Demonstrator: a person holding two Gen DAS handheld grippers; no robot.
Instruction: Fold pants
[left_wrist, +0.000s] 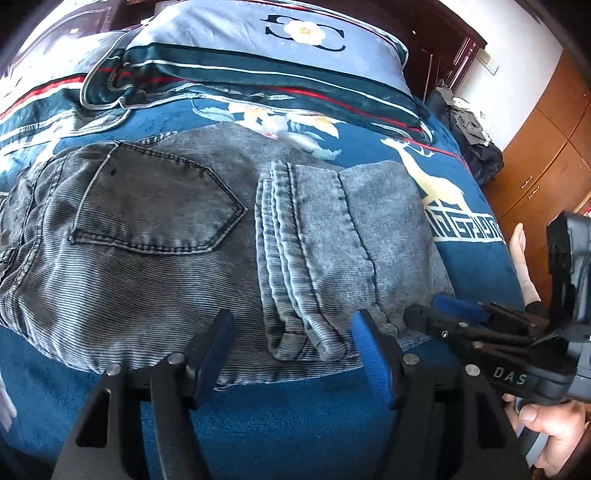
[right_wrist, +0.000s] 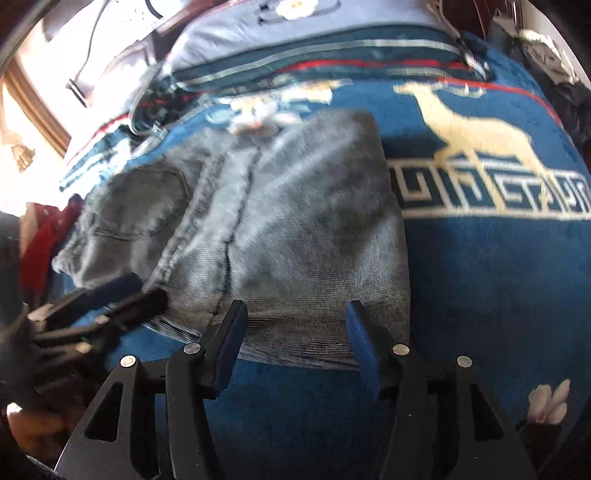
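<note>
Grey denim pants (left_wrist: 177, 236) lie folded on the blue bed cover, back pocket up on the left, leg ends laid over the middle. They also show in the right wrist view (right_wrist: 303, 221), blurred. My left gripper (left_wrist: 291, 332) is open, just above the near edge of the pants by the leg hems, holding nothing. My right gripper (right_wrist: 295, 325) is open at the near edge of the folded legs, empty. The right gripper shows in the left wrist view (left_wrist: 443, 317) at the right; the left gripper shows in the right wrist view (right_wrist: 122, 291) at the left.
The bed cover (left_wrist: 472, 258) is blue with a deer print. A pillow (left_wrist: 258, 48) lies at the head. Dark clothes (left_wrist: 472, 133) are piled at the bed's far right. Wooden cabinets (left_wrist: 546, 140) stand to the right. Red cloth (right_wrist: 44, 229) lies at the left.
</note>
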